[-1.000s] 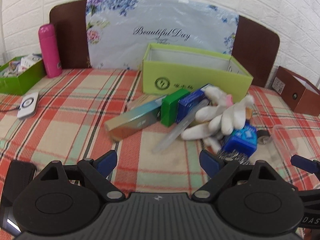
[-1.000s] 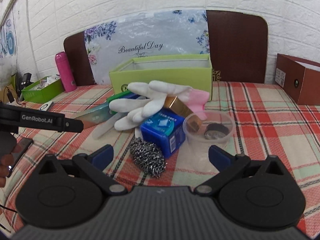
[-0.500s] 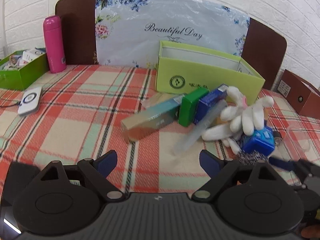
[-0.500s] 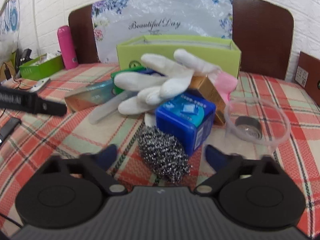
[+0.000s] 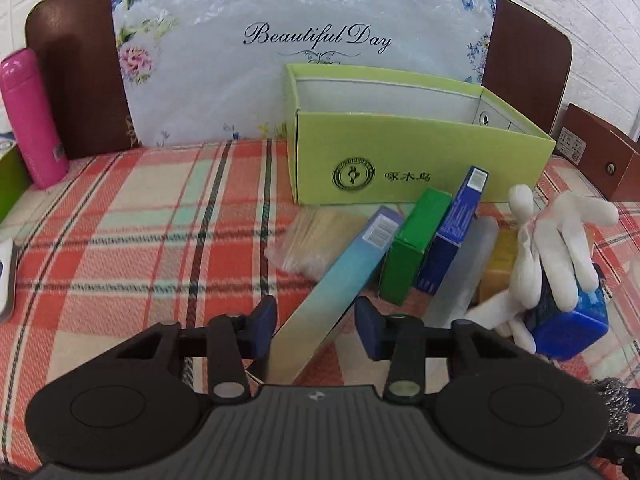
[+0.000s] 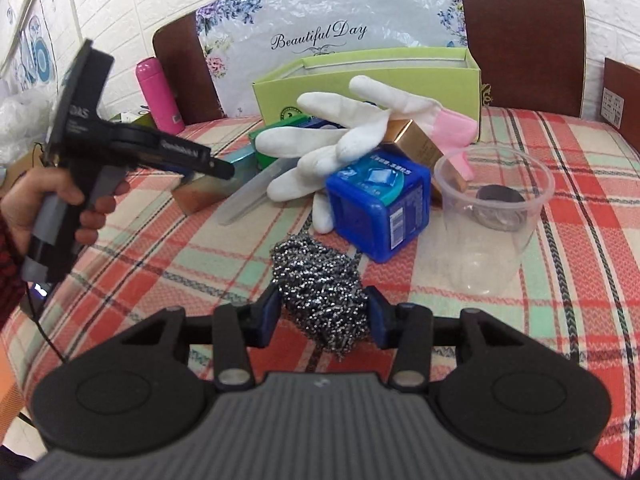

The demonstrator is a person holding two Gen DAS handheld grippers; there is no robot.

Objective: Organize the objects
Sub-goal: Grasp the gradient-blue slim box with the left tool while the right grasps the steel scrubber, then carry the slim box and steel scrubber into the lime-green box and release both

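On the plaid cloth, a long teal box (image 5: 340,276) lies slanted, its near end between the pads of my left gripper (image 5: 316,328). The jaws are closing and both pads meet its sides. A steel wool scourer (image 6: 320,280) sits between the pads of my right gripper (image 6: 323,316), whose jaws are also closing, and both pads touch it. Behind it, white gloves (image 6: 340,140) drape over a blue cube tub (image 6: 380,208). A green box (image 5: 416,248), a dark blue box (image 5: 456,240) and a frosted tube (image 5: 468,272) lean beside the teal box.
An open lime-green carton (image 5: 420,148) stands behind the pile. A clear plastic cup (image 6: 492,216) lies right of the blue tub. A pink bottle (image 5: 32,120) stands far left and a brown box (image 5: 600,152) far right. A hand (image 6: 44,200) holds the left gripper.
My left gripper moved right and forward to the teal box and its jaws narrowed around it. The right gripper dropped onto the steel wool and its jaws closed in on it.
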